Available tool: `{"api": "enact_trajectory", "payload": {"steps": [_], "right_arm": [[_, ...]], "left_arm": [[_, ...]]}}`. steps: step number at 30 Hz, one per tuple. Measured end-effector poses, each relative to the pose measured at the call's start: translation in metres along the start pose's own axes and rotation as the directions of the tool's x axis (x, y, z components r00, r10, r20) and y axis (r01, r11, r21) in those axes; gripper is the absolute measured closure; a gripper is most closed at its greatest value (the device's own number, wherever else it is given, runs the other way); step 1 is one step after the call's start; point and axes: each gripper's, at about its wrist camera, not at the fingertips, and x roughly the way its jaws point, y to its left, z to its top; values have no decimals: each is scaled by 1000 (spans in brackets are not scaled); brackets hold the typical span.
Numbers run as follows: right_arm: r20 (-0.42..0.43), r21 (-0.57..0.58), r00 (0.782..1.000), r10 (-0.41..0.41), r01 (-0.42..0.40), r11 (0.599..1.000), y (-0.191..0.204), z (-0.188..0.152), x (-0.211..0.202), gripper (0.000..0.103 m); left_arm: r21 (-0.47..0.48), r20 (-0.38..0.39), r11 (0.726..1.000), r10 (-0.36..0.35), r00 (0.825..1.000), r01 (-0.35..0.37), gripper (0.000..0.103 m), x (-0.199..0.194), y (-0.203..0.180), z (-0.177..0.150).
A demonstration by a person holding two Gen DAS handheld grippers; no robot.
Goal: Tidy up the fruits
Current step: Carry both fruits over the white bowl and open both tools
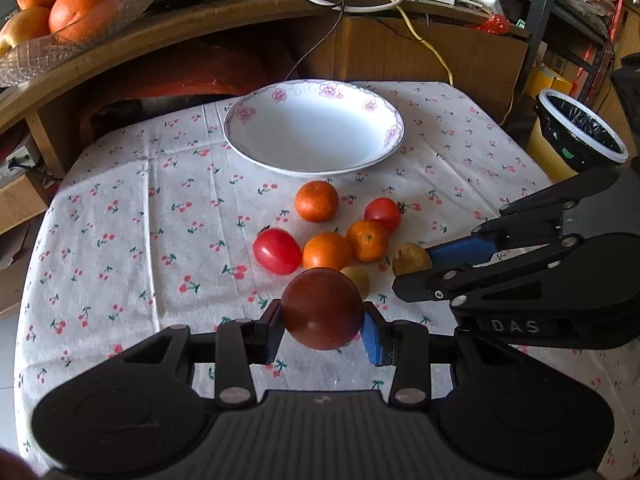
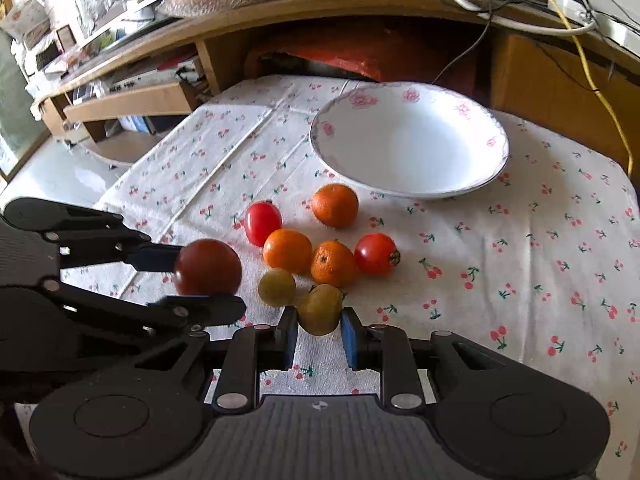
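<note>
Table: covered by a white cloth (image 1: 132,208) printed with small cherries.
Plate (image 1: 256,120): white with a pink floral rim, at the far side.
Fruit (loose cluster, just before the plate): three oranges (image 1: 317,201), two red tomatoes (image 1: 277,251), one yellowish fruit (image 2: 277,286).

the plate (image 1: 256,156) sits behind the fruit cluster (image 1: 326,252) on the tablecloth (image 1: 132,232).

You're looking at three oranges (image 2: 335,205), two red tomatoes (image 2: 262,222), one dark tomato (image 2: 208,267). Two yellowish fruits (image 2: 277,286) and one plate (image 2: 408,96) are sitting there too.
</note>
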Motion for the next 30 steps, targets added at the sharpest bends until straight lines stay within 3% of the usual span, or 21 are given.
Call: {"api": "enact_trajectory", "payload": {"steps": [21,30], "right_arm": [[112,70,989,-92,84,994,-45,55,10,84],[110,54,988,-109,104,993,-59,66,27,83]], "left_arm": [[-2,96,999,33,995,-33,55,31,7,75],[-2,87,999,40,995,-40,55,55,11,87]]}}
